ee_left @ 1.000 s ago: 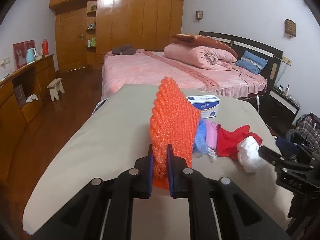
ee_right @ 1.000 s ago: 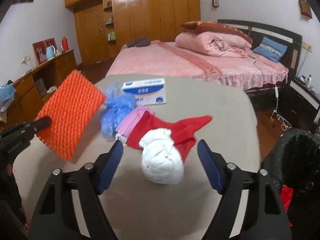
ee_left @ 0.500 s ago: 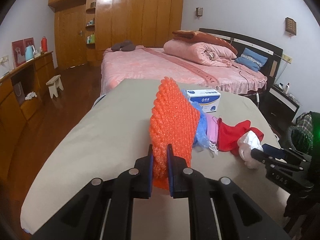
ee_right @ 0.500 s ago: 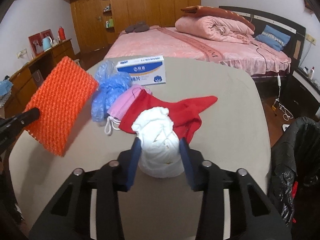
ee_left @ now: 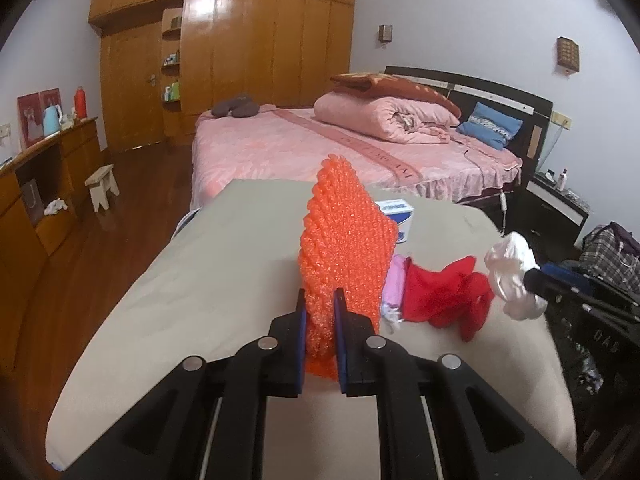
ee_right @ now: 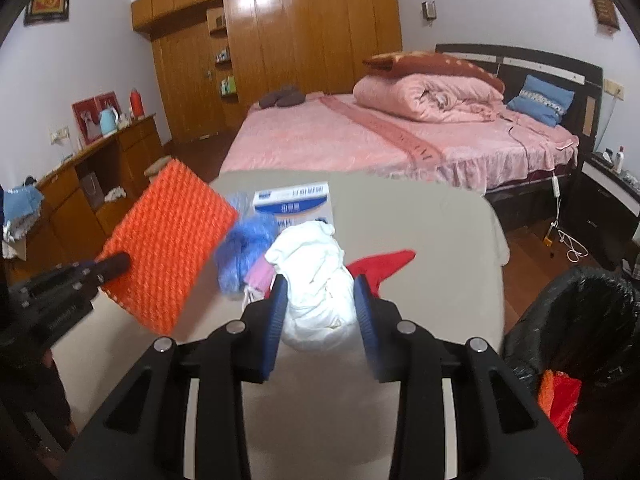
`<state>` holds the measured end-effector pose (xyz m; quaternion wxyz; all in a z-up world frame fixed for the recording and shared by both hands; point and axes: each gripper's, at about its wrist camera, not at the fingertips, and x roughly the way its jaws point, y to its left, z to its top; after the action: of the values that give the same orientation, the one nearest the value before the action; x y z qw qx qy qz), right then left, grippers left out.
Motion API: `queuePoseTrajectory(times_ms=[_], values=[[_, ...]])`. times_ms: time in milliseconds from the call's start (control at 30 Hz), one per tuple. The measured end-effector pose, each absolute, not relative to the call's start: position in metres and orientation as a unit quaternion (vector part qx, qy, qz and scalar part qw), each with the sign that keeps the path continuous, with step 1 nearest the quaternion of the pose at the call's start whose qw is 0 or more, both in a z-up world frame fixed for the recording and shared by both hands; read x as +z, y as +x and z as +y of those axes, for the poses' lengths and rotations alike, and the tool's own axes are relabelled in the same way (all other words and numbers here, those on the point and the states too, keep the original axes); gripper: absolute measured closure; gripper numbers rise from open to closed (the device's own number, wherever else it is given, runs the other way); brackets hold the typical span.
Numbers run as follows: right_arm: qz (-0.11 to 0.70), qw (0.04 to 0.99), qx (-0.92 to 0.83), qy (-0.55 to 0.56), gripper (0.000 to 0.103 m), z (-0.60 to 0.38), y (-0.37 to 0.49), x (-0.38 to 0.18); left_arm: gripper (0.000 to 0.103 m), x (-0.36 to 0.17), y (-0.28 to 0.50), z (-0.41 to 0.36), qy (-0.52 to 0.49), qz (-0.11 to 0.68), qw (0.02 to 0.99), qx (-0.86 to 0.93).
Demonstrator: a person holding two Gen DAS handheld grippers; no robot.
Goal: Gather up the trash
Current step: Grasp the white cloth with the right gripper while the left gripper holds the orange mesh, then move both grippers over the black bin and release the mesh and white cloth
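In the left wrist view, the left gripper [ee_left: 320, 312] pinches an orange bubble-wrap foam sheet [ee_left: 346, 252] upright, edge-on, above the beige-covered table [ee_left: 208, 272]; a crumpled white cloth wad [ee_left: 514, 276] hangs at right, off the table, w/ a red cloth [ee_left: 444, 296] lying below. Right wrist view: right gripper [ee_right: 320, 312] clamps that wad, lumpy & knotted; only here show the sheet's flat face, a blue plastic bundle [ee_right: 244, 248], a white-blue carton [ee_right: 294, 202] & a black trash bag [ee_right: 572, 320] at right.
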<state>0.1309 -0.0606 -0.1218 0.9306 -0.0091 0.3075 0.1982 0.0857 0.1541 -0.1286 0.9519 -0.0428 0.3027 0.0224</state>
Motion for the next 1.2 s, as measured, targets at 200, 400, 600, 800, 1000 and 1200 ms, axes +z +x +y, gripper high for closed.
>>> queuePoseTrajectory(times_ms=[200,400,600,800,1000,1200], values=[[0.284,0.939,0.192,0.004,0.070,-0.075,0.126,-0.096,0.091,-0.110,0.084,0.139,-0.038,0.287,0.957,0.006],[0.272,0.945,0.182,0.011,0.070,-0.090,0.122,-0.078,0.091,-0.093,0.084,0.122,-0.037,0.274,0.961,-0.010],[0.262,0.951,0.165,0.016,0.070,-0.108,0.114,-0.065,0.091,-0.080,0.083,0.103,-0.033,0.260,0.964,-0.031],[0.249,0.958,0.144,0.020,0.070,-0.132,0.104,-0.056,0.091,-0.068,0.084,0.078,-0.027,0.249,0.966,-0.057],[0.240,0.964,0.112,0.030,0.070,-0.164,0.096,-0.052,0.091,-0.059,0.087,0.045,-0.018,0.242,0.966,-0.092],[0.232,0.969,0.070,0.035,0.070,-0.203,0.088,-0.052,0.091,-0.053,0.092,0.010,-0.012,0.235,0.963,-0.130]])
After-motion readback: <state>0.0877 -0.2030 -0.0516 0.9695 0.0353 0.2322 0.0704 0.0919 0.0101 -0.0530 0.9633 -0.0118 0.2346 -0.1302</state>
